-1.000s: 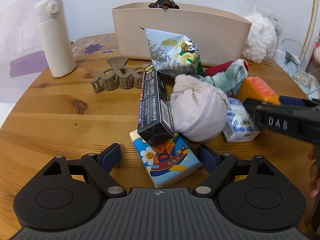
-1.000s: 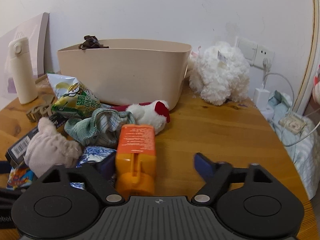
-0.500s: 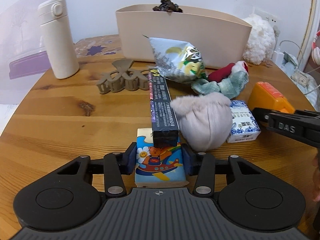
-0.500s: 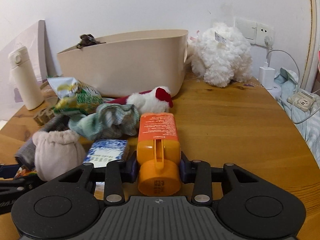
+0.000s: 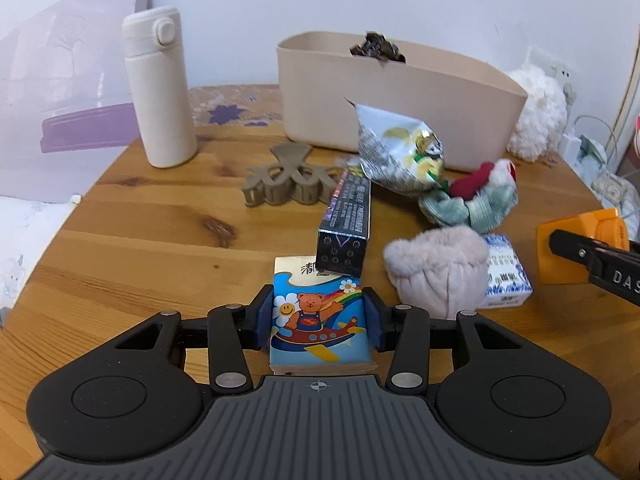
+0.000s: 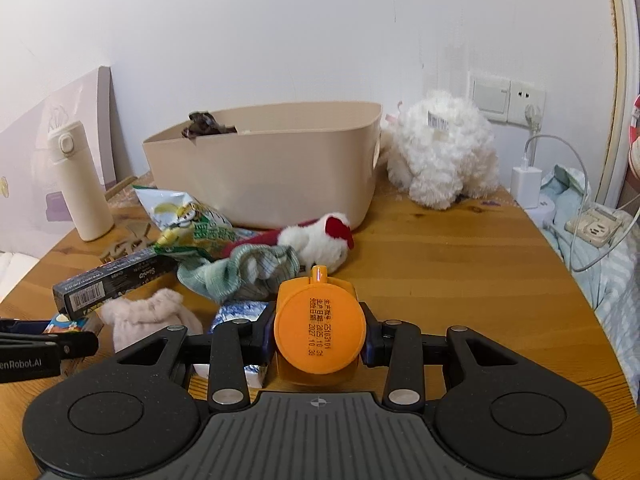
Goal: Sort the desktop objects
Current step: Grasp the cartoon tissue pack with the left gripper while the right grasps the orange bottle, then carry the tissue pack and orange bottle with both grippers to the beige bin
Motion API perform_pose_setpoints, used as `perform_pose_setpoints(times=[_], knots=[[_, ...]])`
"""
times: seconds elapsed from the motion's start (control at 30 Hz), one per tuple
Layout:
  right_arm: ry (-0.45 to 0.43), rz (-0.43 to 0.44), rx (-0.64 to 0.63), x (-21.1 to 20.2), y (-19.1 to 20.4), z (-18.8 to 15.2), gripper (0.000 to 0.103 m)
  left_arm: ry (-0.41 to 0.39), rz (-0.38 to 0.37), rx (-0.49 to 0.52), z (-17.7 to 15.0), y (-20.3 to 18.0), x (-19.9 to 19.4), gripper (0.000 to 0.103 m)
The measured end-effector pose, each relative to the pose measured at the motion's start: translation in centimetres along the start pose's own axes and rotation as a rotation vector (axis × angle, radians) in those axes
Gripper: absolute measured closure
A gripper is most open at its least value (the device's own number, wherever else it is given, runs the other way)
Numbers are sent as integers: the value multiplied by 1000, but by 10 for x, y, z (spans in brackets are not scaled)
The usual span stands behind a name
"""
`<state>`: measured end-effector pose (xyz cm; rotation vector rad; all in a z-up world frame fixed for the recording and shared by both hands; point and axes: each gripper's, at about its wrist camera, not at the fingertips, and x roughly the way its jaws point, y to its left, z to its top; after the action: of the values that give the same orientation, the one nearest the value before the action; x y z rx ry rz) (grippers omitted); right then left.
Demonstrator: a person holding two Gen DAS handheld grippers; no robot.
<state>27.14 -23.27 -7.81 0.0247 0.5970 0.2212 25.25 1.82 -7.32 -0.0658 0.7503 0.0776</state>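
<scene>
My left gripper [image 5: 318, 322] is shut on a tissue pack printed with a cartoon bear [image 5: 316, 322], held just above the wooden table [image 5: 140, 248]. A dark carton [image 5: 346, 224] rests its end on the pack's far edge. My right gripper [image 6: 318, 334] is shut on an orange bottle [image 6: 318, 330], tilted so its round base faces the camera; the same orange bottle [image 5: 572, 250] shows at the right edge of the left wrist view. A beige bin [image 6: 264, 176] stands at the back of the table, with something dark inside it.
On the table lie a pink plush pouch [image 5: 438, 270], a blue-white tissue pack [image 5: 506, 276], a green cloth [image 6: 244, 270], a snack bag [image 5: 400, 154], a red-white plush [image 6: 320, 240] and a hair claw [image 5: 286, 180]. A cream flask [image 5: 158, 88] stands left; a white fluffy toy [image 6: 440, 156] sits right.
Both grippers closed from open onto their objects, the left on the bear pack, the right on the orange bottle, and lifted slightly. The orange bottle tipped so its base faces the right camera.
</scene>
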Motion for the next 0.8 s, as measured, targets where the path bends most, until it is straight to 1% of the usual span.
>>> perform_pose_setpoints(times=[0.37, 0.8], knots=[[-83, 3, 6, -31, 1, 21, 67, -95, 10, 7, 18, 8, -29, 57], [-162, 18, -24, -60, 12, 54, 67, -194, -13, -9, 44, 23, -62, 57]])
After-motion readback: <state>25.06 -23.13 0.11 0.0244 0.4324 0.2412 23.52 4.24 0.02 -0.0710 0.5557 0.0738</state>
